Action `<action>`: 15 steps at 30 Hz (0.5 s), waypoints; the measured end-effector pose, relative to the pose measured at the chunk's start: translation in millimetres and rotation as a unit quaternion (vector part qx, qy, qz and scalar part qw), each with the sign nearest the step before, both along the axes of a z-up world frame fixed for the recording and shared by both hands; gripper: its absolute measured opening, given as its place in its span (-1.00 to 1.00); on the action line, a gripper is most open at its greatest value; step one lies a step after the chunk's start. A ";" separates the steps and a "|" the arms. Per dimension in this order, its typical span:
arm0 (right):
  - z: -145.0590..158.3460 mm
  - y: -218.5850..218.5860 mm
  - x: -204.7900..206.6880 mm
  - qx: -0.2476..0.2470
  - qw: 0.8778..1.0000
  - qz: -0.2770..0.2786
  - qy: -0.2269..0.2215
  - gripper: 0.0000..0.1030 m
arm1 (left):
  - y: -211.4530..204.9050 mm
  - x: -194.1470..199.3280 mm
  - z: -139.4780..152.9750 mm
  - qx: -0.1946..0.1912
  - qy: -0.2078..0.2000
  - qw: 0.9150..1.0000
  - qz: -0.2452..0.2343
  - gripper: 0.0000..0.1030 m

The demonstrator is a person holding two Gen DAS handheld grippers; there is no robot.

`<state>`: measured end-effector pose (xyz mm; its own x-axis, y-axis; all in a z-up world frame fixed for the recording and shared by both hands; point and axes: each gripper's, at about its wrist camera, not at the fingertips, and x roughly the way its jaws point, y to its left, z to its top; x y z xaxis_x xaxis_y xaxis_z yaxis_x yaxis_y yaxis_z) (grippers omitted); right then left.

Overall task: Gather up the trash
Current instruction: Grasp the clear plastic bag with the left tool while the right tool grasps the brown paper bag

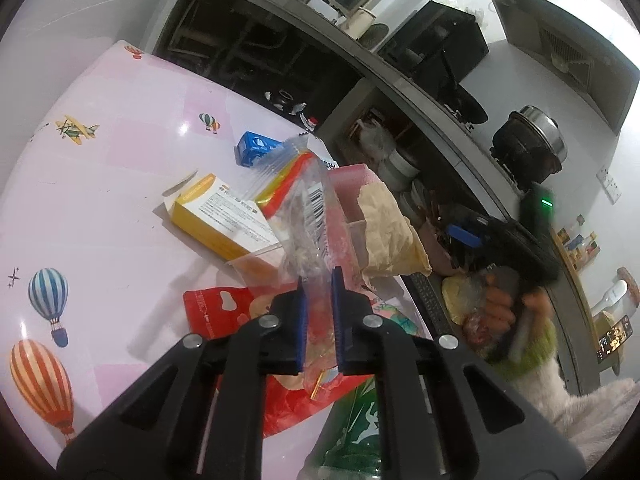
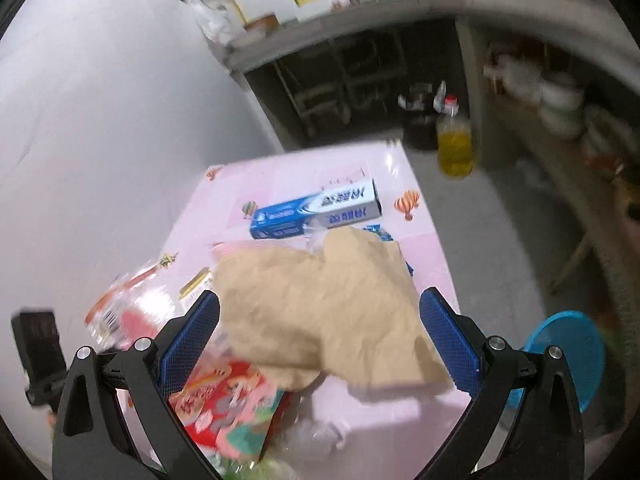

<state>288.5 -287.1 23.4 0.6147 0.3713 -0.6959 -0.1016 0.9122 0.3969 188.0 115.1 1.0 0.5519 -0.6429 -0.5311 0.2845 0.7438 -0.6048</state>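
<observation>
Left gripper [image 1: 318,316]: jaws nearly closed, clear zip bag [image 1: 302,216] pinched between the blue pads. The bag is held upright, long axis running up and away from the fingertips, red-and-yellow zip edge at the top; only the lower end appears clamped.

Right gripper [image 2: 318,334]: jaws wide open, nothing gripped. A crumpled brown paper bag [image 2: 328,312] is seen directly ahead between the fingers, with no pad contact visible. Whether it lies on the table or is propped on the clear bin cannot be told from the right wrist view; in the left wrist view it seems to rest on the bin's pink rim [image 1: 352,172].

Key relation: the paper bag is centred on the right gripper's axis and spans most of the jaw gap, so it is judged the right hand's pick. A straight advance and close should do.

Further out on the pink tablecloth [image 2: 424,252]: red snack wrapper [image 2: 224,404] near-left, yellow box [image 1: 218,216] behind the zip bag, blue toothpaste box [image 2: 316,210] farthest. These remain uncollected.

Risk: with a wide, soft target, a fold may be caught only.
</observation>
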 end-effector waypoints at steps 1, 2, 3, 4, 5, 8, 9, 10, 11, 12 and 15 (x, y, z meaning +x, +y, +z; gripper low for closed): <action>-8.0 -2.4 8.4 0.004 1.000 0.002 0.013 0.89 | 0.8 -0.8 -0.1 -0.001 0.001 1.000 0.001 -0.82; -17.9 -3.6 18.1 0.009 0.999 0.005 0.030 0.89 | 1.3 -1.3 -0.3 -0.002 0.003 1.000 0.002 -0.82; -30.1 -4.5 27.7 0.018 0.998 0.009 0.057 0.89 | 1.7 -1.6 -0.1 -0.003 0.005 1.000 0.004 -0.82; -36.2 -4.7 30.5 0.024 0.997 0.010 0.070 0.89 | 1.5 -2.4 0.3 -0.004 0.005 1.000 0.006 -0.82; -43.4 -4.0 32.2 0.033 0.996 0.015 0.082 0.89 | 1.5 -2.7 0.5 -0.003 0.005 1.000 0.007 -0.82; -47.1 1.8 25.9 0.031 0.996 0.033 0.073 0.89 | 3.1 -5.1 1.9 0.001 0.003 1.000 0.011 -0.82; -45.8 5.1 23.8 0.016 0.997 0.035 0.067 0.89 | 3.2 -4.7 2.0 0.003 0.004 1.000 0.012 -0.82; -47.2 7.9 22.1 0.000 0.997 0.033 0.063 0.89 | 3.9 -4.1 1.2 0.003 0.005 1.000 0.012 -0.82; -47.2 9.8 21.6 -0.011 0.998 0.031 0.061 0.87 | 3.7 -2.9 0.2 0.004 0.007 1.000 0.012 -0.82; -46.9 12.8 20.2 -0.020 0.997 0.031 0.062 0.77 | 3.1 -1.9 -0.6 0.005 0.010 1.000 0.012 -0.82; -47.0 19.4 16.6 -0.046 0.996 0.037 0.066 0.49 | 2.0 -1.5 -0.6 0.007 0.012 1.000 0.014 -0.82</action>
<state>305.0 -267.6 -23.6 0.4890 0.3425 -0.8022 -0.1219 0.9375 0.3259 186.5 117.1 0.5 0.5564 -0.6207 -0.5524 0.2501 0.7590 -0.6011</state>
